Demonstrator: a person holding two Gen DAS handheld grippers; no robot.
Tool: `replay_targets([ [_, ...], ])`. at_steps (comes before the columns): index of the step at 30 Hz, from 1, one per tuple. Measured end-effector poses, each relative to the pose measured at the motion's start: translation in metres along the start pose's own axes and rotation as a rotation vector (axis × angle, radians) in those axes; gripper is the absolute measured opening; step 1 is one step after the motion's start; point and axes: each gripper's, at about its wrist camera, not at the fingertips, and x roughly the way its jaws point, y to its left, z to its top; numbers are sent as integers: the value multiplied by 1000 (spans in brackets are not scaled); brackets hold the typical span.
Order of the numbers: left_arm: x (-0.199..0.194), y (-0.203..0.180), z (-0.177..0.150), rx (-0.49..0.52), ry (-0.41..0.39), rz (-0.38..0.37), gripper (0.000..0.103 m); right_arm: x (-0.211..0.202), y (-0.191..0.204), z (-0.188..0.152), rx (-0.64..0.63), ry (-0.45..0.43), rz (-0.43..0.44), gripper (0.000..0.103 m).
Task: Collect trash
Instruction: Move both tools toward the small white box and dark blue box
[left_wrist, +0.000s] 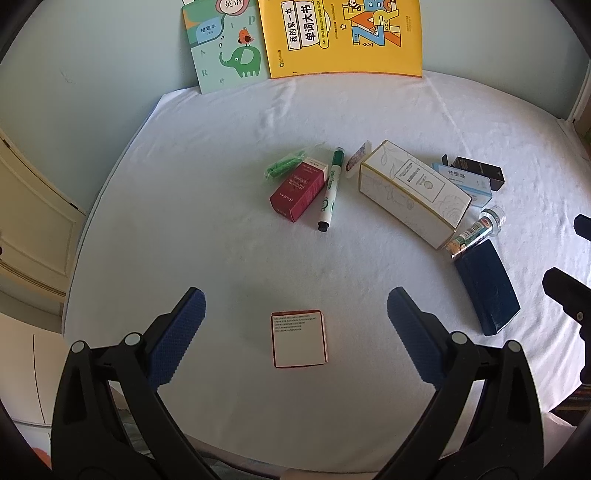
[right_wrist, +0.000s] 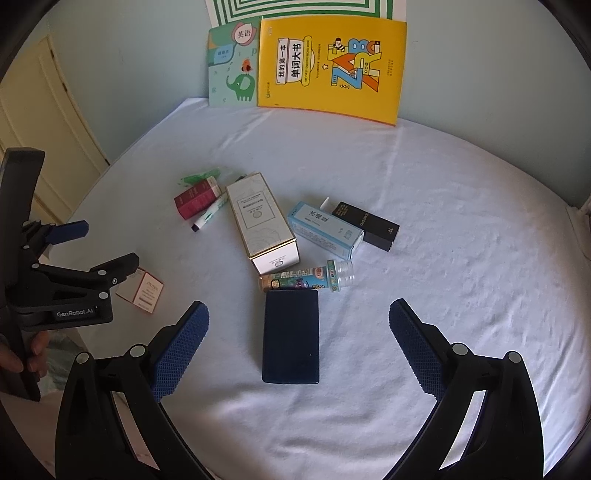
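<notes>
My left gripper (left_wrist: 295, 314) is open, its jaws on either side of a small white box with a red rim (left_wrist: 299, 339), hovering over it. The same box (right_wrist: 142, 291) lies by the left gripper (right_wrist: 99, 247) in the right wrist view. My right gripper (right_wrist: 297, 321) is open over a dark blue case (right_wrist: 290, 336). Beyond lie a plastic tube with a colourful label (right_wrist: 308, 280), a large white box (right_wrist: 260, 221), a light blue box (right_wrist: 325, 229), a black box (right_wrist: 365, 225), a dark red box (left_wrist: 299, 189), a green marker (left_wrist: 330, 188) and a green wrapper (left_wrist: 282, 166).
All lies on a white cloth-covered table (left_wrist: 221, 236). A yellow book (left_wrist: 343, 37) and a teal elephant notebook (left_wrist: 227, 48) lean on the back wall. A cream door (right_wrist: 40, 122) is at the left. A small sachet (left_wrist: 357, 158) sits behind the large white box.
</notes>
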Motion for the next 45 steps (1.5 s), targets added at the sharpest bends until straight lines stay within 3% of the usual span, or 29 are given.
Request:
replay_targets([
  [45,5,-1,-2,2,28,14,97,7,8,-1,-3,27,14,97],
])
